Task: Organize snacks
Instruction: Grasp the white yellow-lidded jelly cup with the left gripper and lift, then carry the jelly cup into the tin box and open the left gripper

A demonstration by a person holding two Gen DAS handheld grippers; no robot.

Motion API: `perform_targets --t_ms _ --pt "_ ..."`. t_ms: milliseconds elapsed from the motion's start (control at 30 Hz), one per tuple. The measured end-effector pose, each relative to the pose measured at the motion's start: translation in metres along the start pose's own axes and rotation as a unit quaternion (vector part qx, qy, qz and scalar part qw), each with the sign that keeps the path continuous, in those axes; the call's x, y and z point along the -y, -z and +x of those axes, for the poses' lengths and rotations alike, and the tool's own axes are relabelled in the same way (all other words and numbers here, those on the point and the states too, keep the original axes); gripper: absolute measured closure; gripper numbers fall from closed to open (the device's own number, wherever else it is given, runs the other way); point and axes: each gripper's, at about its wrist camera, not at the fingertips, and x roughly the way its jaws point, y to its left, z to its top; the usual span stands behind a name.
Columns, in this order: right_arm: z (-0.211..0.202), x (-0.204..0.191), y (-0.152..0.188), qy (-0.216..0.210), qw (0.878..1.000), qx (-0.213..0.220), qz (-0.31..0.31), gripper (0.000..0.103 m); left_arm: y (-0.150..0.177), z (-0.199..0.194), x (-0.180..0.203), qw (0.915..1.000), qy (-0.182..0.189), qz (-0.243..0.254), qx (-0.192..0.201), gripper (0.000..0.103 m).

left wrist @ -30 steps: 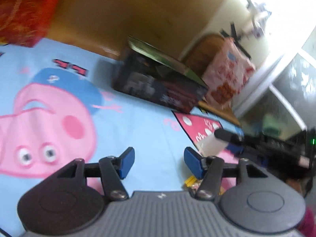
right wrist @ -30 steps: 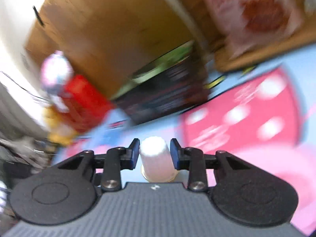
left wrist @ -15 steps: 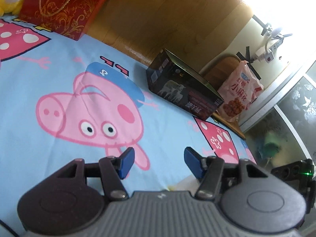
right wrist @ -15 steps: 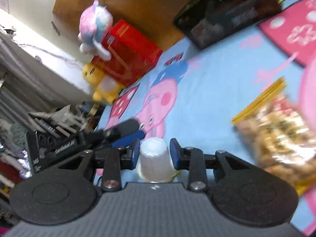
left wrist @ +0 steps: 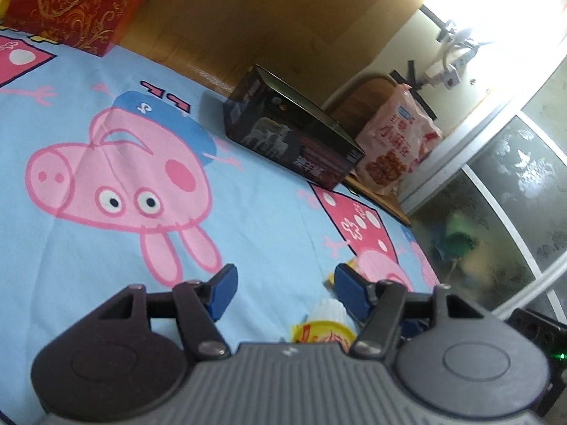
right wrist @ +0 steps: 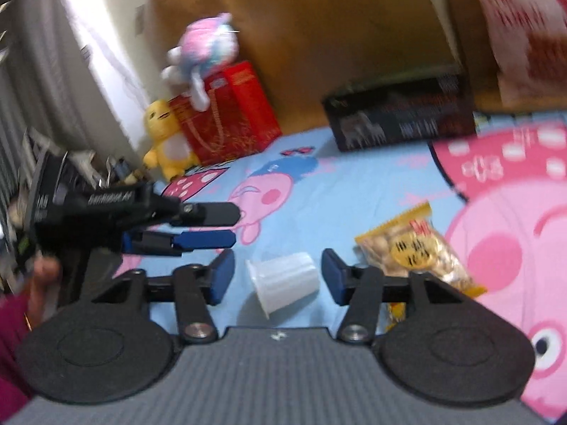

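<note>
The right gripper point(right wrist: 277, 276) jaws are opening around a white cup point(right wrist: 283, 282) lying tilted on the cartoon bedsheet point(right wrist: 354, 191), beside a peanut packet point(right wrist: 418, 251). The left gripper point(left wrist: 283, 290) jaws are opening, nothing between.

Surface: blue cartoon-pig bedsheet point(right wrist: 372, 191), filling the lower frame.
Centre bottom: white cup point(right wrist: 283, 281) on its side.
Right of it: yellow snack bag point(right wrist: 418, 248).
Upper right: black box point(right wrist: 400, 117).
Upper left: red gift bag point(right wrist: 226, 113).
</note>
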Motion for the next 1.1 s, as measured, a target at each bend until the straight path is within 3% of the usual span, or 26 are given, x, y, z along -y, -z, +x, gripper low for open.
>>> perform_targets --t_ms 200,400,467,533,567,867,1100 --pt "0.015 -0.014 0.013 0.034 0.996 -0.029 -0.072 0.037 0.010 0.004 0.012 0.9991 0.027 0.023 -0.025 0.041" --pt "0.023 -0.015 0.015 0.045 0.994 -0.044 -0.090 0.039 0.013 0.022 0.025 0.9970 0.036 0.049 -0.048 0.041" --pt "0.026 -0.013 0.016 0.053 0.993 -0.051 -0.093 0.045 0.016 0.029 0.028 0.9960 0.038 0.056 -0.058 0.048" --pt "0.028 -0.012 0.017 0.061 0.992 -0.052 -0.093 0.066 0.022 0.035 0.031 0.9945 0.036 0.067 -0.072 0.059" --pt "0.028 -0.011 0.016 0.063 0.992 -0.052 -0.094 0.067 0.025 0.037 0.031 0.9941 0.037 0.069 -0.074 0.059" --pt "0.025 -0.015 0.006 0.063 0.990 -0.025 -0.124 0.070 0.013 0.029 0.036 0.9956 0.040 0.069 -0.050 0.059" --pt "0.031 0.001 -0.032 0.077 0.987 0.010 -0.141 0.071 -0.034 0.045 0.053 0.9950 0.051 0.080 -0.031 0.060"
